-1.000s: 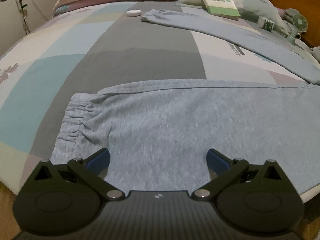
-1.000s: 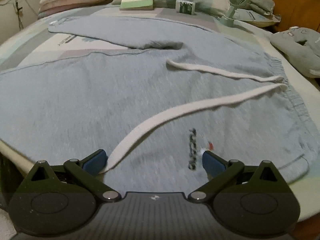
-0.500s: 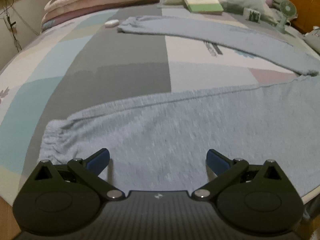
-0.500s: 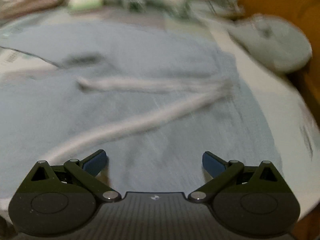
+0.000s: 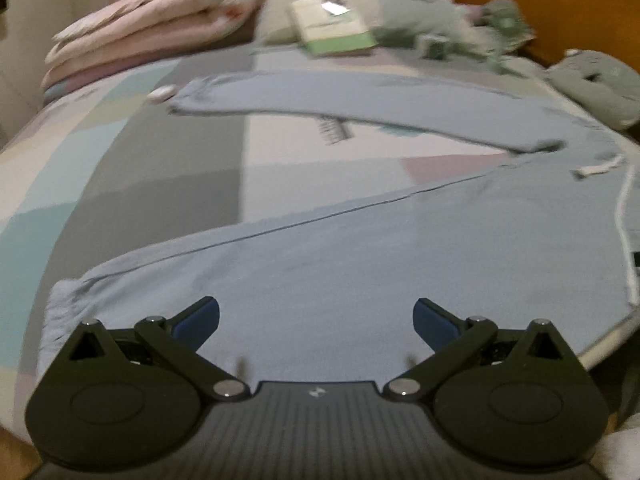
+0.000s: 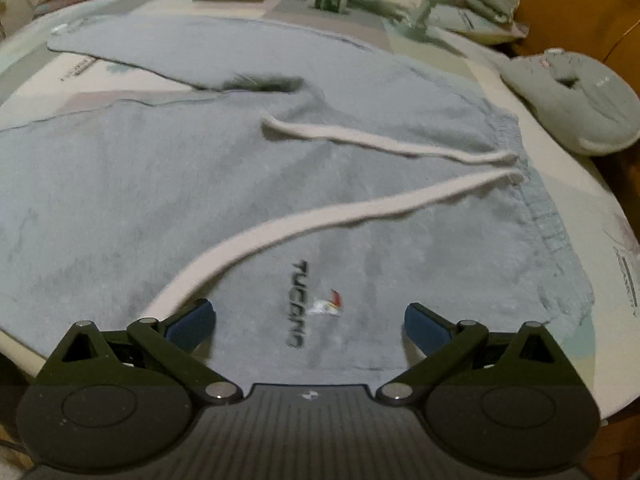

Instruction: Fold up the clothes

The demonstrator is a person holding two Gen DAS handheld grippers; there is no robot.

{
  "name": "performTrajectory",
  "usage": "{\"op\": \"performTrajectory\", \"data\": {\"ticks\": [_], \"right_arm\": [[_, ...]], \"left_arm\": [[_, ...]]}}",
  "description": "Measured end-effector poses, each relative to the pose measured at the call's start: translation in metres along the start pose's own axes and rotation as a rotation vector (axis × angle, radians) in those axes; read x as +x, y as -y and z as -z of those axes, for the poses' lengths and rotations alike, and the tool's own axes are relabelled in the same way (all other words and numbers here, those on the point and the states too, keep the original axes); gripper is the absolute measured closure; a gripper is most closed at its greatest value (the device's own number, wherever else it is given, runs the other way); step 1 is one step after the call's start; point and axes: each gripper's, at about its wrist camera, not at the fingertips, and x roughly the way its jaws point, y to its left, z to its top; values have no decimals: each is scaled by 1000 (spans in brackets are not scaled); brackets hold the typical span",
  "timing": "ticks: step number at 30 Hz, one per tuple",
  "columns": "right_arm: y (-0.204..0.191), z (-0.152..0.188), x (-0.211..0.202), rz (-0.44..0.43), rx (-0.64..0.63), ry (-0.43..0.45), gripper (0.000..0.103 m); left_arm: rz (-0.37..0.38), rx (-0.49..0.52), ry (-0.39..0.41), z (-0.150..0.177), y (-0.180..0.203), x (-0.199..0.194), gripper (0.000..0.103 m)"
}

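Pants [image 5: 360, 264] lie flat, unfolded — your left gripper [image 5: 316, 316] swung right off the cuff; both claws, right gripper [image 6: 310, 322] too, gape empty.

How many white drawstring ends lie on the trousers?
2. The short cord lies across the upper part, below the crotch. The long cord curves from the waistband down to the right gripper's left side. None looks hidden.
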Motion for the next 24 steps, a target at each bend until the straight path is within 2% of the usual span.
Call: {"op": "performTrajectory", "data": {"ticks": [8,14,16,18,21,24], "right_arm": [[-45,-18,-5,-157,-63,53,0],[-81,-32,-12,-238,-124,99,0],[-85,-32,-19,-277,-137,113,0],[-84,-31,-26,-279,-135,128,0],[-66,-25,-32,-264,-68,127,0],[-47,-18,-24,-262,19,86,0]], "left_arm": [[15,-5,58,-2,15,-9,1],[-17,-22,78,-1,8,-18,1],[-22,-27,73,1,5,-18,1],[-24,-31,65,3,4,-18,1],[-25,-29,52,5,4,-15,1],[-18,-20,43,5,8,-11,1]]}}
